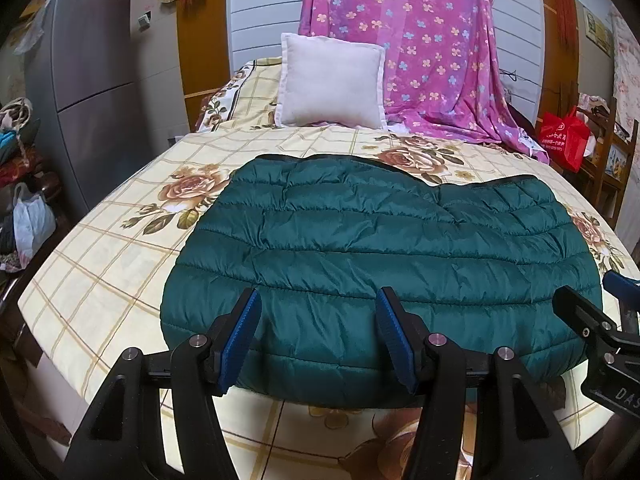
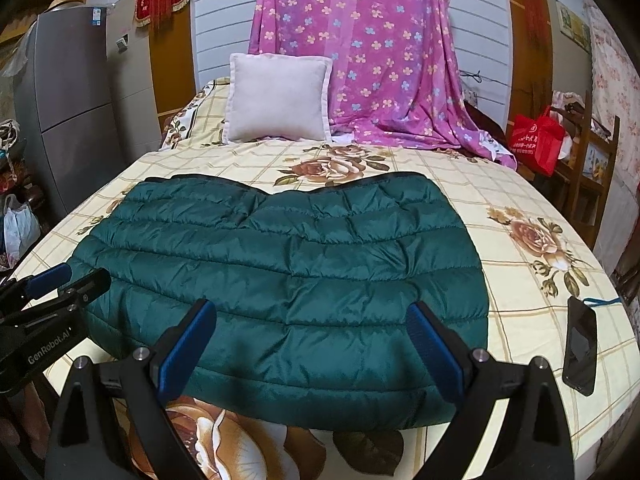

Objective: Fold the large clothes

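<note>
A dark green quilted puffer jacket (image 1: pixel 376 264) lies folded flat on the bed, its near folded edge toward me; it also shows in the right wrist view (image 2: pixel 288 272). My left gripper (image 1: pixel 318 312) is open and empty, its blue-padded fingers (image 1: pixel 242 340) hovering over the jacket's near left part. My right gripper (image 2: pixel 312 328) is open and empty above the jacket's near edge. The right gripper shows at the right edge of the left wrist view (image 1: pixel 596 312), and the left gripper at the left edge of the right wrist view (image 2: pixel 68 280).
The bed has a cream checked sheet with roses (image 1: pixel 120 240). A white cushion (image 1: pixel 332 80) and a purple flowered blanket (image 1: pixel 432 52) stand at its head. A black phone (image 2: pixel 581 346) lies on the bed's right. A grey fridge (image 1: pixel 92 80) stands left, a red bag (image 1: pixel 564 140) right.
</note>
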Action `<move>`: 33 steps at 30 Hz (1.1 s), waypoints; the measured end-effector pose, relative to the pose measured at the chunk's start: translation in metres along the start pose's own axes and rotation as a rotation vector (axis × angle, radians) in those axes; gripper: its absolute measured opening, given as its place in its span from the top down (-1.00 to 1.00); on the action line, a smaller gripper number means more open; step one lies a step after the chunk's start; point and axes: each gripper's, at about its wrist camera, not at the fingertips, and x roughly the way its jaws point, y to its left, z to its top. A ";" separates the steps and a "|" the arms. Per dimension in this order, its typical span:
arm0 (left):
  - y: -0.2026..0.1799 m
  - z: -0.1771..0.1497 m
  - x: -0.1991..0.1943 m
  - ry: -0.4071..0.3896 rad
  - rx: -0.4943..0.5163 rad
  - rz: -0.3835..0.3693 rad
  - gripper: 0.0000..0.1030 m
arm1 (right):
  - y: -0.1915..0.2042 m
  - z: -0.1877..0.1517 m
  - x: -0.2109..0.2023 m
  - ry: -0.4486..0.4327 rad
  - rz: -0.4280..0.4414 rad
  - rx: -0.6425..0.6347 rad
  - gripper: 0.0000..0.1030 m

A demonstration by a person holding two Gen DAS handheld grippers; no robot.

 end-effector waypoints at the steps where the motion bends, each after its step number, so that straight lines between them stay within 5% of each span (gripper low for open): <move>1: 0.000 0.000 0.000 -0.001 -0.001 -0.001 0.22 | 0.000 0.000 0.000 0.001 0.001 0.002 -0.90; 33: -0.001 -0.005 0.002 0.006 -0.003 -0.016 0.22 | 0.001 -0.003 0.005 0.019 0.008 0.007 -0.90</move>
